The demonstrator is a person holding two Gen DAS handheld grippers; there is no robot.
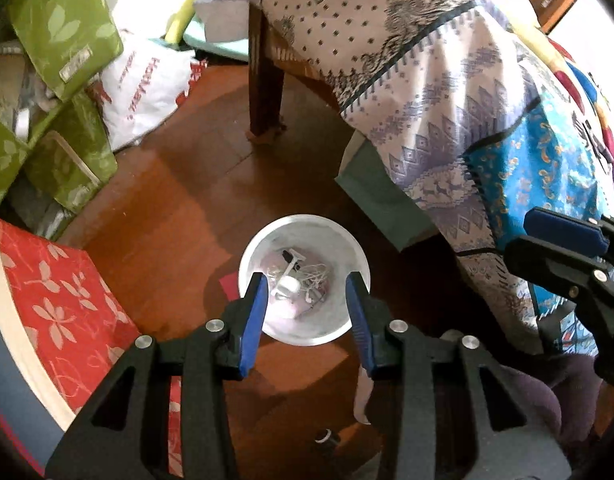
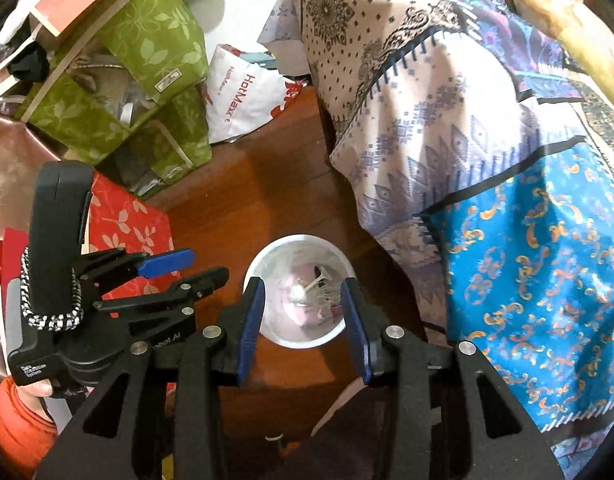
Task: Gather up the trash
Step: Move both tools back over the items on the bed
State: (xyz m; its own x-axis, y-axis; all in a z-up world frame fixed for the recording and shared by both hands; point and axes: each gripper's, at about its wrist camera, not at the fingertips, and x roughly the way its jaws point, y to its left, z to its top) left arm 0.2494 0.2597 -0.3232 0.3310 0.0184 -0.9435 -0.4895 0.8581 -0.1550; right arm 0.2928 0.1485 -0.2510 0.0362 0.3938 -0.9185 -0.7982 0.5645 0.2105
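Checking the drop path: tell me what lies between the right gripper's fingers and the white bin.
Nothing: in the right wrist view the right gripper hangs open, empty, above the white bin.

Floor (image 1: pixel 195 184): brown wood boards.
Bin (image 1: pixel 303 240): white, round, standing on the floor, scraps inside.
Bag (image 1: pixel 147 92): white plastic, lying beside green boxes (image 1: pixel 67 160).

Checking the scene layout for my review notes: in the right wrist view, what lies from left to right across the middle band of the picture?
left gripper → red leaf-print box → white bin with trash inside, on the wooden floor → patterned cloth hanging down at right.
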